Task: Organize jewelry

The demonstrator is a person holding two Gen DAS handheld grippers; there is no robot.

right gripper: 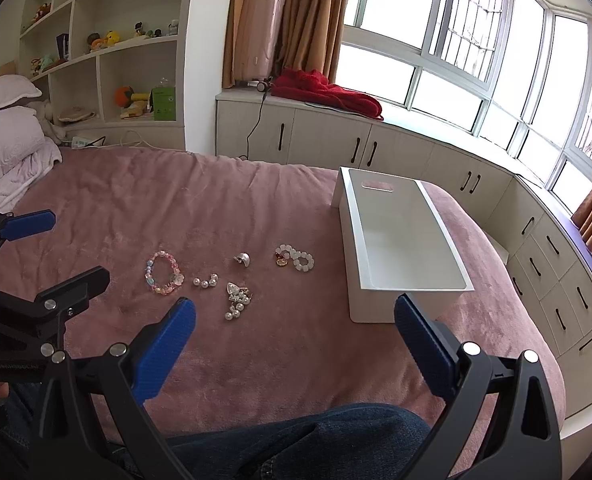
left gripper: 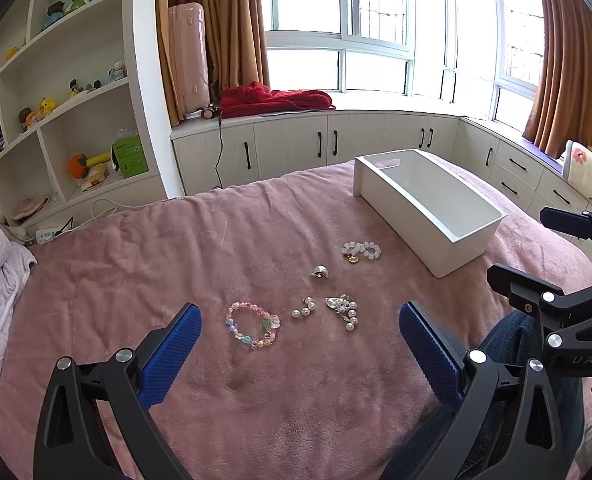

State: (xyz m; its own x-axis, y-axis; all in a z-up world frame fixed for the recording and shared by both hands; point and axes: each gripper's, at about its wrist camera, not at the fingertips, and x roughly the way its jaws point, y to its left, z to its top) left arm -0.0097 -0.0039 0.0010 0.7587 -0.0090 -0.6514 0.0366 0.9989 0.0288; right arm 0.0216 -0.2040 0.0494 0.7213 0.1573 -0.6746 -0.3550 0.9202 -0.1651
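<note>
The left gripper has its blue fingers spread wide with nothing between them, hovering low in the frame of its own view above the pink blanket. The right gripper is likewise wide and empty, low in its view.

The jewelry lies loose on the blanket near mid-frame in both views. A coloured bracelet sits just above the left gripper's fingers in the picture, with a pearl cluster just beside it and a pearl brooch to the right of that. A silver ring lies higher, apart from the rest, and a white bracelet lies nearest the box, which stands open and empty at right of centre.

The risks, as I judge them, come from small pieces on soft plush. Broad pads closing on the ring may pinch the pile and miss the metal, or press it down into the fabric. The pearl cluster and brooch lie close enough that a grab at one could drag or tangle the other. A beaded loop held by one bead may swing and slip before it reaches the box. The two grippers also hang near each other, so reaching together toward the middle could knock them.
</note>
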